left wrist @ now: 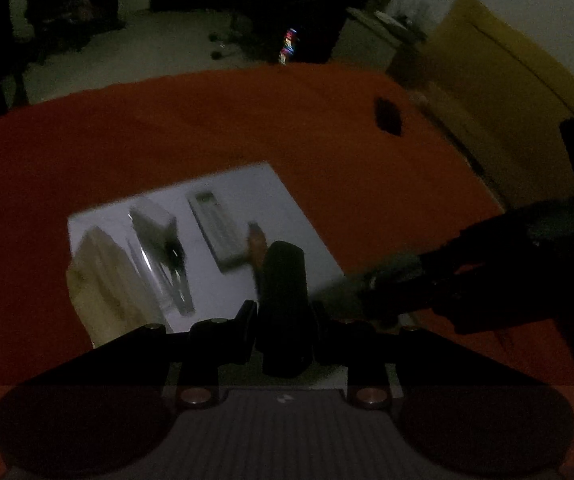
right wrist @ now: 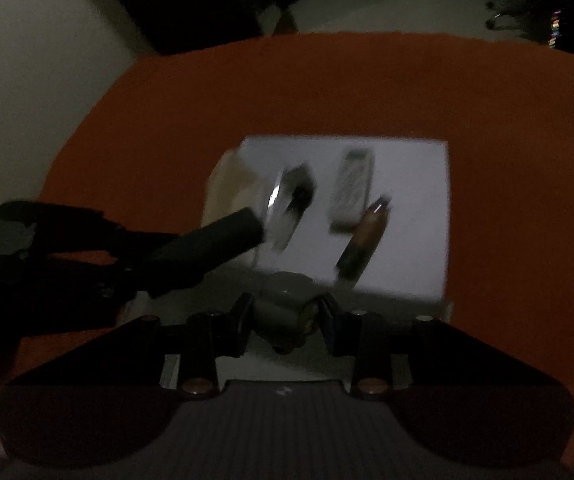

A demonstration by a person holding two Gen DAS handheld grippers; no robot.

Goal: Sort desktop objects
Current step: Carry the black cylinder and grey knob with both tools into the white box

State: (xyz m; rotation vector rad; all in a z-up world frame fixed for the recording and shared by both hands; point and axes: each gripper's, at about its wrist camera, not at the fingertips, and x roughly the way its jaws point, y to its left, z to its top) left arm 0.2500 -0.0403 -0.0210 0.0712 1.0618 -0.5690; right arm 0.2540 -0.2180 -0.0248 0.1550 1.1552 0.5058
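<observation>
The scene is dark and blurred. A white tray (left wrist: 295, 200) lies on a red tablecloth (left wrist: 167, 128). In it lie a white remote (left wrist: 217, 226), a brown pen-like object (left wrist: 255, 242), a clear bag with dark contents (left wrist: 163, 248) and a beige object (left wrist: 103, 276). My left gripper (left wrist: 285, 316) is shut on a black cylinder (left wrist: 285, 280) above the tray's near edge. My right gripper (right wrist: 285, 316) is shut on a grey rounded object (right wrist: 283, 308) over the tray (right wrist: 419, 184). In the right wrist view, the left gripper's black cylinder (right wrist: 207, 240) reaches in from the left.
A small black object (left wrist: 388, 116) lies on the cloth at the far right. A yellow board (left wrist: 499, 76) stands beyond the table's right edge. The remote (right wrist: 353, 186), the brown pen (right wrist: 363, 236) and the bag (right wrist: 291, 200) show in the right wrist view.
</observation>
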